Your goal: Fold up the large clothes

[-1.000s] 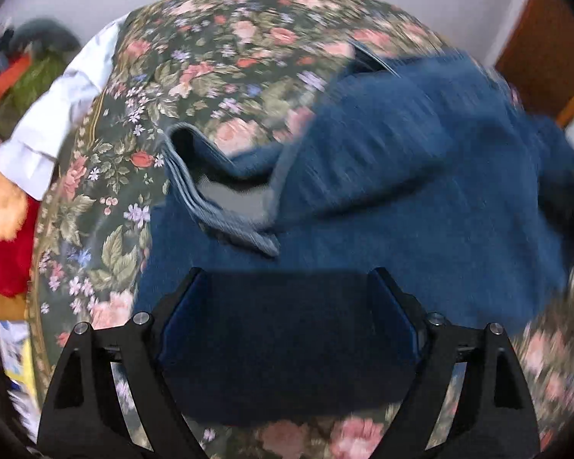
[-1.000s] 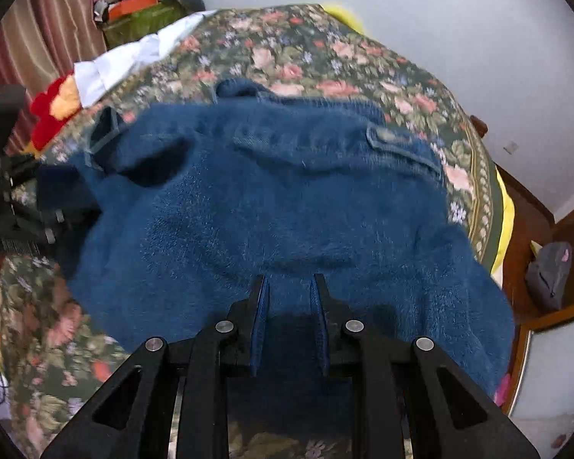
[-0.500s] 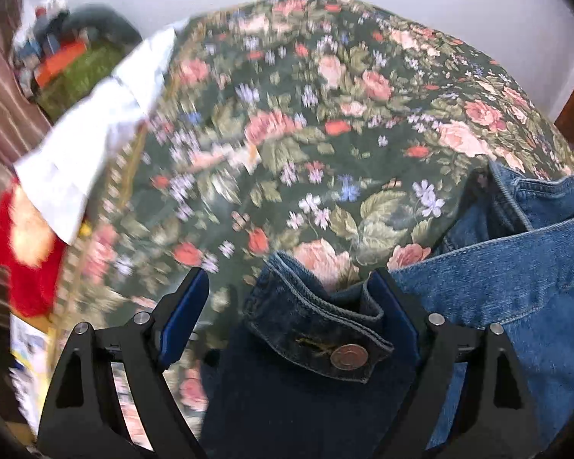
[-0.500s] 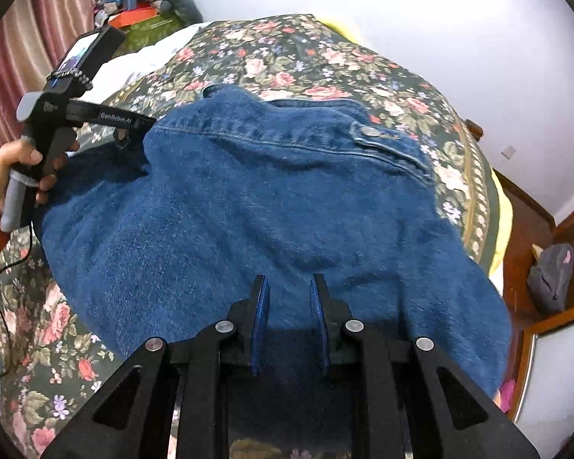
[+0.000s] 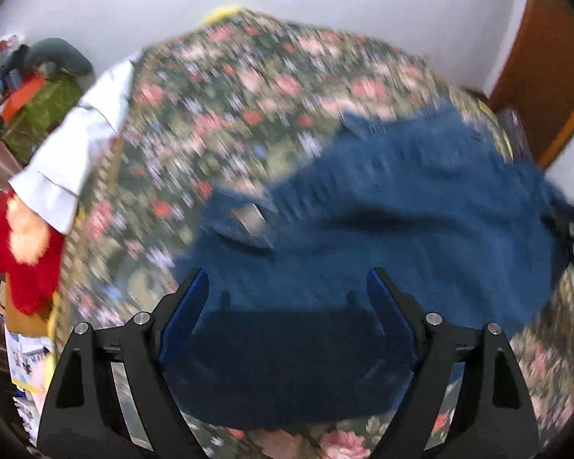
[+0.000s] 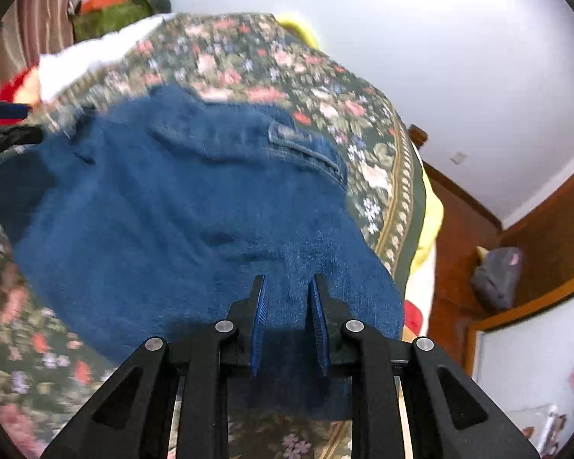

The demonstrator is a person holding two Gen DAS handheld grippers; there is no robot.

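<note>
Left wrist view: the left gripper [image 5: 287, 283] hangs with jaws wide apart above the denim jacket [image 5: 401, 229], gripping nothing. The jacket lies on the floral bedspread [image 5: 248, 95]; bare spread stretches beyond it to the wall. A white cloth [image 5: 76, 153] drapes over the left edge.

Right wrist view: the right gripper [image 6: 287, 287] has its jaws close together, clamped on the jacket's [image 6: 172, 210] near hem. The bed's right edge drops to a wooden floor [image 6: 463, 237].

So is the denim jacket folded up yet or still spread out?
Mostly spread: the denim jacket covers much of the floral bedspread, bunched, with no neat fold.

Even light, perhaps motion-blurred, fisheye-warped.
</note>
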